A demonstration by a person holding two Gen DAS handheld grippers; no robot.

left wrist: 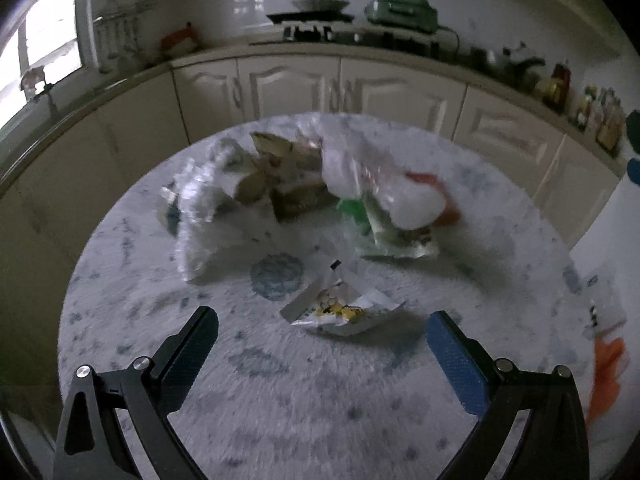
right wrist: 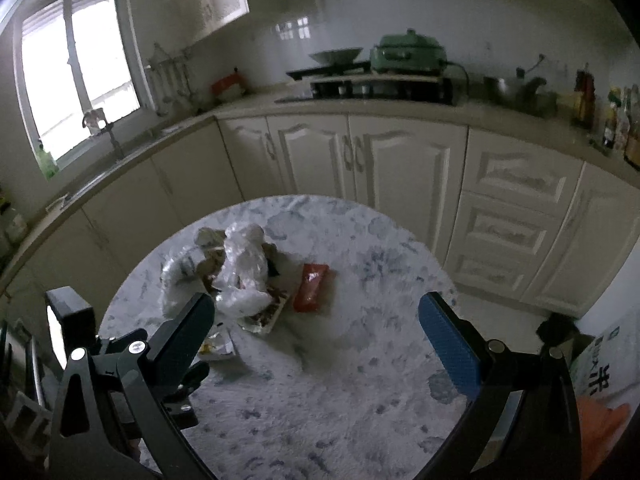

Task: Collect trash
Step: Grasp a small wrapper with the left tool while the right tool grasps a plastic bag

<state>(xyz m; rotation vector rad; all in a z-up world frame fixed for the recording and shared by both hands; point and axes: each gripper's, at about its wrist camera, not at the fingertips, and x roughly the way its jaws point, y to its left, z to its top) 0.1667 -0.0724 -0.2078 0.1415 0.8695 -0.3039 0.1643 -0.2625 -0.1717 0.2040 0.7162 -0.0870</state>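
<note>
1. Both grippers sit closest to the lens: the left gripper (left wrist: 322, 336) and right gripper (right wrist: 316, 320) are each spread wide, holding nothing, hovering over the round marble-look table (left wrist: 280, 400).
2. Trash pile (left wrist: 304, 184) lies mid-table: crumpled clear plastic bags, brown paper scraps, a green-and-white wrapper.
3. Red packet (right wrist: 311, 287) lies flat just right of the pile.
4. Small torn snack wrapper (left wrist: 344, 308) lies between the left fingers, nearest that gripper. Its print is too blurry to read.
</note>
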